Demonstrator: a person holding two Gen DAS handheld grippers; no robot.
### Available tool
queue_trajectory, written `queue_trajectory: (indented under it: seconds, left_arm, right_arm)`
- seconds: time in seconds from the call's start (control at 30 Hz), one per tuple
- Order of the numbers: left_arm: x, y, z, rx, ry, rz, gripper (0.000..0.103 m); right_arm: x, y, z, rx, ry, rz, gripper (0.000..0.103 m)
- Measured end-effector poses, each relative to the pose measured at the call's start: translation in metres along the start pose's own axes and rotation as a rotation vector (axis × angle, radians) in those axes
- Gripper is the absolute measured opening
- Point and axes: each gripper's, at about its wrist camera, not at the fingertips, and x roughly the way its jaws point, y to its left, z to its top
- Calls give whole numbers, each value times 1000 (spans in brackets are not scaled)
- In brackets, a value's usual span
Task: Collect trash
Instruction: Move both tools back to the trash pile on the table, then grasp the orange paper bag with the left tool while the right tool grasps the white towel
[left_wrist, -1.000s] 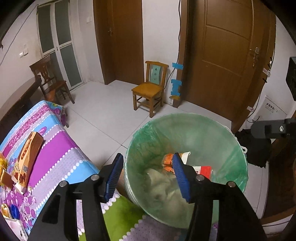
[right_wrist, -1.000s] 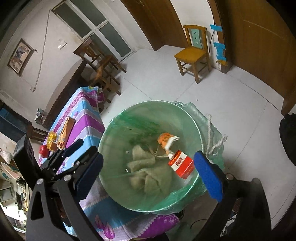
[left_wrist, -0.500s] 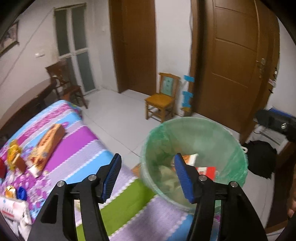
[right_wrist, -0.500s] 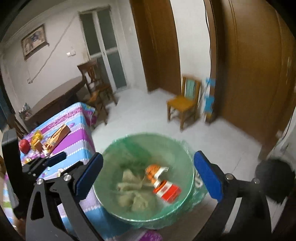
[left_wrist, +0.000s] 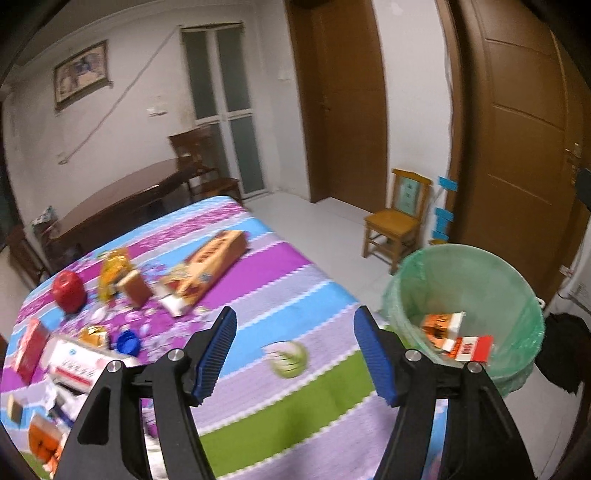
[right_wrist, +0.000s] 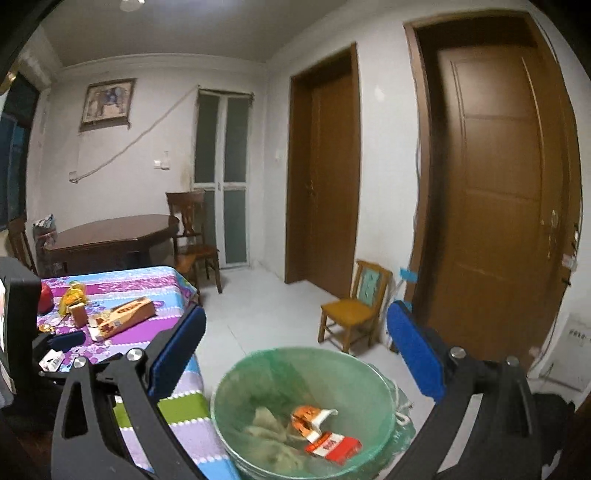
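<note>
My left gripper (left_wrist: 297, 349) hangs over the striped tablecloth (left_wrist: 280, 295), its jaws opening with nothing gripped. In the picture a blurred green and white crumpled ball (left_wrist: 288, 359) shows on the cloth between its fingers. Farther left lie a long brown box (left_wrist: 216, 264), a yellow wrapper (left_wrist: 112, 271), a red apple (left_wrist: 68, 290) and a blue cap (left_wrist: 127, 341). The green-lined bin (left_wrist: 480, 284) stands right of the table with a red and white pack (left_wrist: 471, 347) inside. My right gripper (right_wrist: 297, 350) is open and empty above the bin (right_wrist: 295, 373), where the pack (right_wrist: 332, 446) rests on beige paper (right_wrist: 266, 424).
A small wooden chair (left_wrist: 397, 229) stands on the pale floor by the brown doors (left_wrist: 517, 147). A dark wooden table (right_wrist: 110, 236) and a dark chair (right_wrist: 192, 243) are behind. A black bag (left_wrist: 561, 350) lies right of the bin. More boxes (left_wrist: 79, 362) crowd the table's near left.
The left view has swung from over the bin to over the table, and its jaws have widened. The right view has lifted from looking down into the bin to nearly level.
</note>
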Motion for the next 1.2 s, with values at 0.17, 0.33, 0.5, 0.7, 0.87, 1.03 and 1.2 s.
queue_trajectory:
  seconds: [0.17, 0.33, 0.5, 0.7, 0.87, 1.03, 1.2]
  left_arm:
    - [-14, 33, -10, -62, -3, 43, 68]
    - [-29, 68, -27, -124, 4, 86, 71]
    - [-46, 111, -54, -219, 28, 113, 73]
    - [-72, 163, -86, -300, 28, 155, 75]
    - [-98, 214, -113, -359, 16, 213, 75]
    - [-125, 268, -142, -442, 35, 235, 75]
    - [-138, 295, -164, -401, 46, 213, 75]
  right_arm:
    - [0, 33, -2, -44, -15, 42, 95]
    - [3, 63, -10, -66, 6, 105, 95]
    - [4, 98, -21, -115, 37, 173, 95]
    - [4, 138, -34, -152, 96, 276, 95]
    - [3, 174, -42, -188, 160, 402, 95]
    - [3, 205, -56, -230, 242, 518, 95]
    - [13, 231, -72, -268, 380, 650, 95]
